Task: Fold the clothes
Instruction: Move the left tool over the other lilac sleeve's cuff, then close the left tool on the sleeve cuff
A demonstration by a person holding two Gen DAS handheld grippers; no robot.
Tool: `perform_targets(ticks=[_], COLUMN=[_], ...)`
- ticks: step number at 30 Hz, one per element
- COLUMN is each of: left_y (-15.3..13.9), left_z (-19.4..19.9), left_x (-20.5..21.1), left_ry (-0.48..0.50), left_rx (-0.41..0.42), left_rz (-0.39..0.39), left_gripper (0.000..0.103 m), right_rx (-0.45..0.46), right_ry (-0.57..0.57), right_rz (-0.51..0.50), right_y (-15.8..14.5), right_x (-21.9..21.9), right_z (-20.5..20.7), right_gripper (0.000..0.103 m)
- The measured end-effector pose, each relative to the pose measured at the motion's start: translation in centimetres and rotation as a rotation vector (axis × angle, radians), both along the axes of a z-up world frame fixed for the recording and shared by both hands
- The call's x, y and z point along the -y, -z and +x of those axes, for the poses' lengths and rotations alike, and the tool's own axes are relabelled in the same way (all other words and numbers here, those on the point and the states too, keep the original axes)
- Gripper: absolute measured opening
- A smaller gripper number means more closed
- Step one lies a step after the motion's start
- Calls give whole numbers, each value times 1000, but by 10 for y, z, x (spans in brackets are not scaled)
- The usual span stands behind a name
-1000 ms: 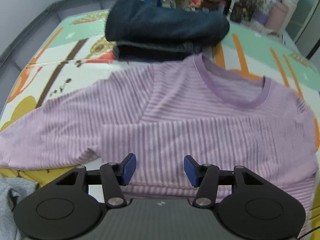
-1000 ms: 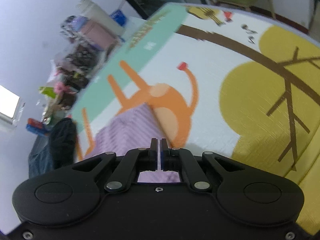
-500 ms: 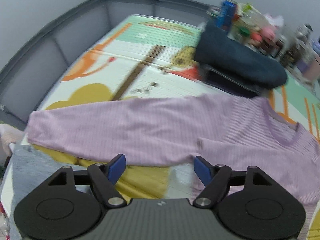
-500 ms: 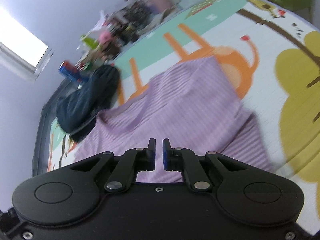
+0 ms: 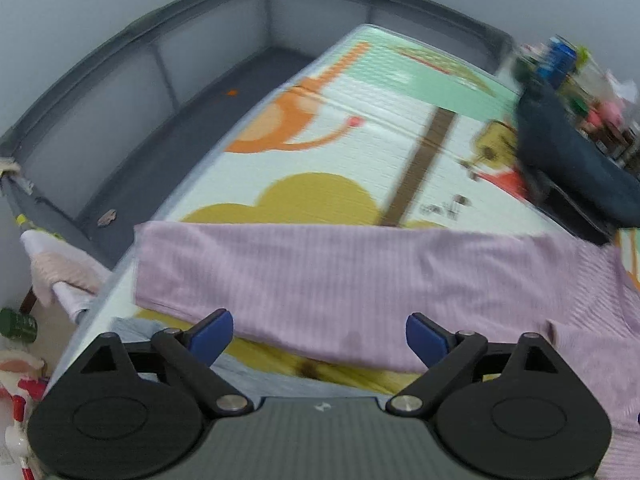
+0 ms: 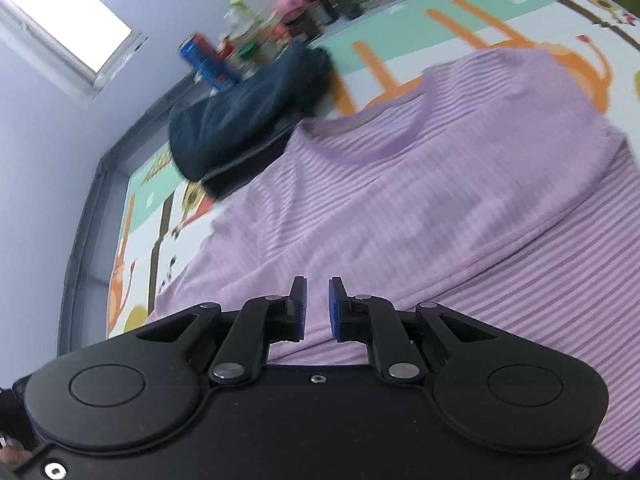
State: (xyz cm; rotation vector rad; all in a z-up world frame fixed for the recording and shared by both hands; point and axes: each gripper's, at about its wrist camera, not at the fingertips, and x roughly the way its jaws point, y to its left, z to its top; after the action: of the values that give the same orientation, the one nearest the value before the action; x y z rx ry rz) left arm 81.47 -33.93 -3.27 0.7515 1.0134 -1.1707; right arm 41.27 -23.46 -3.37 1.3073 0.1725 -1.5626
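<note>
Cartoon-print play mat [image 5: 320,128] covers the worktop, grey rail behind. Lilac striped top [image 6: 420,184] lies flat on it, its long sleeve [image 5: 304,276] stretched straight ahead of the left gripper [image 5: 319,334]. Left jaws are opening, already wide apart, nothing between them. Right gripper [image 6: 317,308] sits low over the top's body, jaws opening but only a narrow gap, no cloth pinched. Dark folded garment [image 6: 244,108] lies beyond the collar, clutter of bottles behind it.

Step in hand, my read: sleeve fold. Advice: bring the left gripper down near the cuff end off to its left, pinch one layer only, carry it across the body. Right gripper should pin the shoulder seam so the torso doesn't drag. Both views blurred.
</note>
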Motion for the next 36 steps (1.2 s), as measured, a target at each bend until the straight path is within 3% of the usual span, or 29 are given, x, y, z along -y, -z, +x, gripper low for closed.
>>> perform_targets(ticks=[6,12,16,24,29,31,36], left_y=[9,24,35,58,71,76,81], left_z=[68,125,146,161,174,177,178], left_x=[9,20,25,34,33,33,33], left_ry=[-78,-164,-195,-199,-239,-247,-234], left_rx=[26,-10,-85,-150,-246,-273,-301], left_rz=[17,56,48,49,42,48,53], left_gripper=[100,100,100,98,80,62,46], right_rx=[-18,-34,-47,-88,-106,-109,-130], right_ry=[-24,-44,-54,-59,-54,-55,-54], right_rz=[40,68,86,122,145,151,167], right_y=[11,21,27,34,38,40,44], right_x=[22,41,50,61,66,67,72], right_z=[43,71,83,95,100,101,105], right_gripper=[12,12,12,12,12,12,15])
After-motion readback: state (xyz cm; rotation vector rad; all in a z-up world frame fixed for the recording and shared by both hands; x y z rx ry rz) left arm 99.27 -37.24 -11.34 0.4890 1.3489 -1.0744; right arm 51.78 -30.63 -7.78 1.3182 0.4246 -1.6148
